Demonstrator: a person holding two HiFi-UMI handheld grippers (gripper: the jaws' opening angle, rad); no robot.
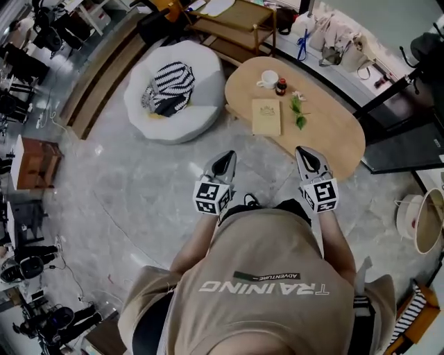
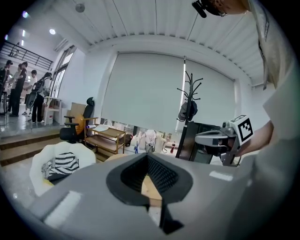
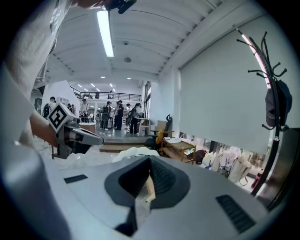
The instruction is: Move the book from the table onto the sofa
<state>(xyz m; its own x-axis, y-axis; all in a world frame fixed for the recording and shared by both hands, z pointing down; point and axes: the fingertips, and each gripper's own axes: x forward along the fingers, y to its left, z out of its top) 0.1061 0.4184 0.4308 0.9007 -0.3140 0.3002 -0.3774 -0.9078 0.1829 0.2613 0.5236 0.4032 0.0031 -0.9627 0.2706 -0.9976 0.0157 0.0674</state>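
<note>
A tan book lies flat on the oval wooden table, ahead of both grippers. The sofa is a white round beanbag left of the table, with a black-and-white striped cushion on it. My left gripper hangs over the floor short of the table's near edge, jaws shut and empty. My right gripper is level with it at the table's near edge, also shut with nothing in it. In the left gripper view the sofa is low on the left and the right gripper on the right.
On the table stand a white cup, a small dark bottle and a green sprig. A wooden shelf stands behind the sofa. A coat rack rises beyond the table. Several people stand far off at the left.
</note>
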